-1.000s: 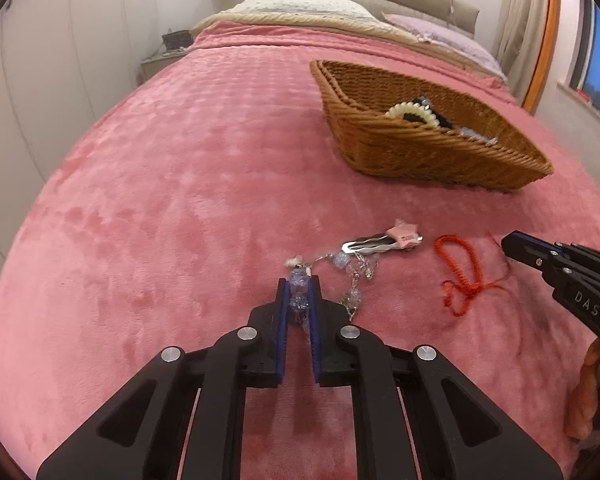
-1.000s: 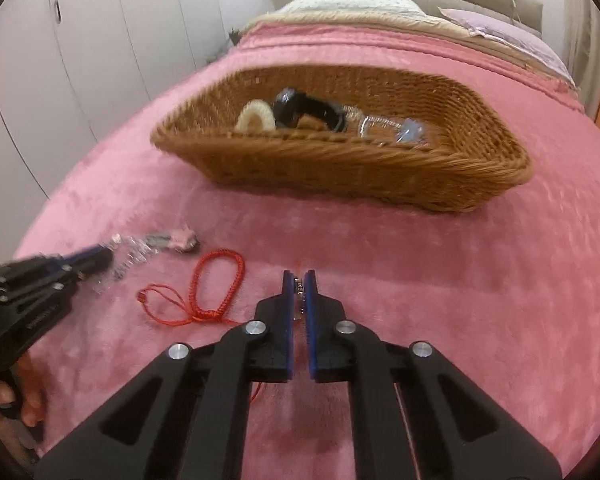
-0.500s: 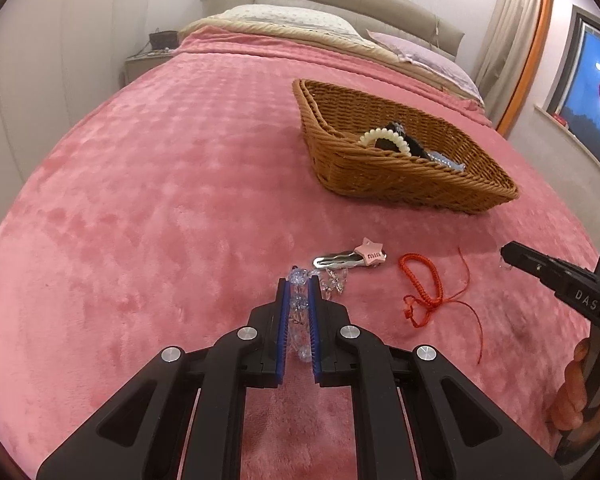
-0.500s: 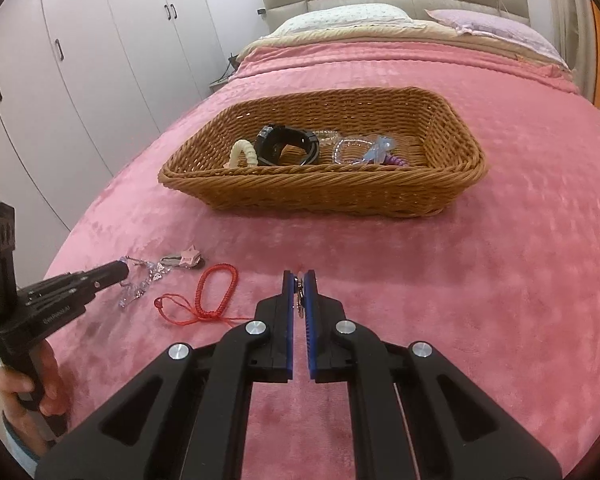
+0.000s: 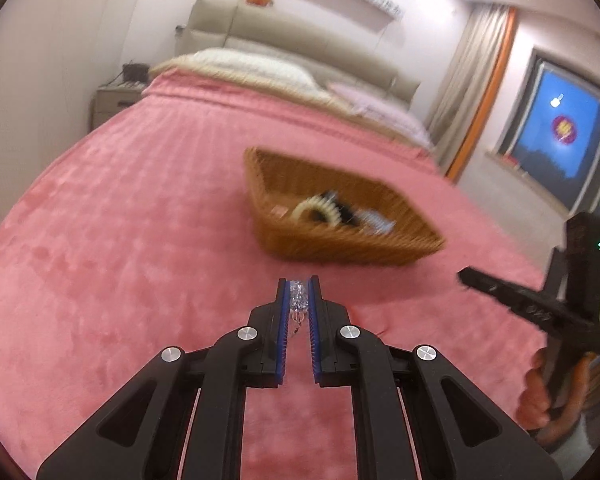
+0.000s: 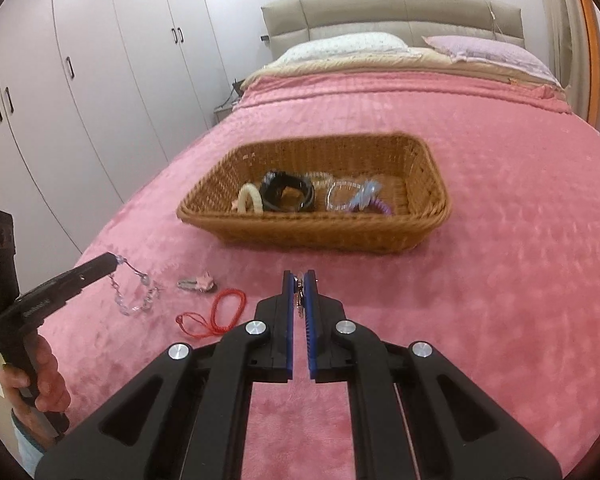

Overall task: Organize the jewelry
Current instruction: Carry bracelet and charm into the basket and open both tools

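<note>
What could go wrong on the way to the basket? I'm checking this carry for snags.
The beaded chain hangs loose from the left claw, gripped only at one end; it could swing, catch the wicker basket rim or slip out. The right claw pinches just a small metal piece, which could drop into the pink blanket.

Your left matte black plastic two-finger claw (image 5: 299,300) has blue ribbed pads lining its fingers and four round silver screws across the linkage arms. Your right matte black two-finger claw (image 6: 299,286) is built the same: blue pads, four silver screws, slotted black arms. Its pistol-style black handle carries a small green light, and the left one bears white lettering along its side.
</note>
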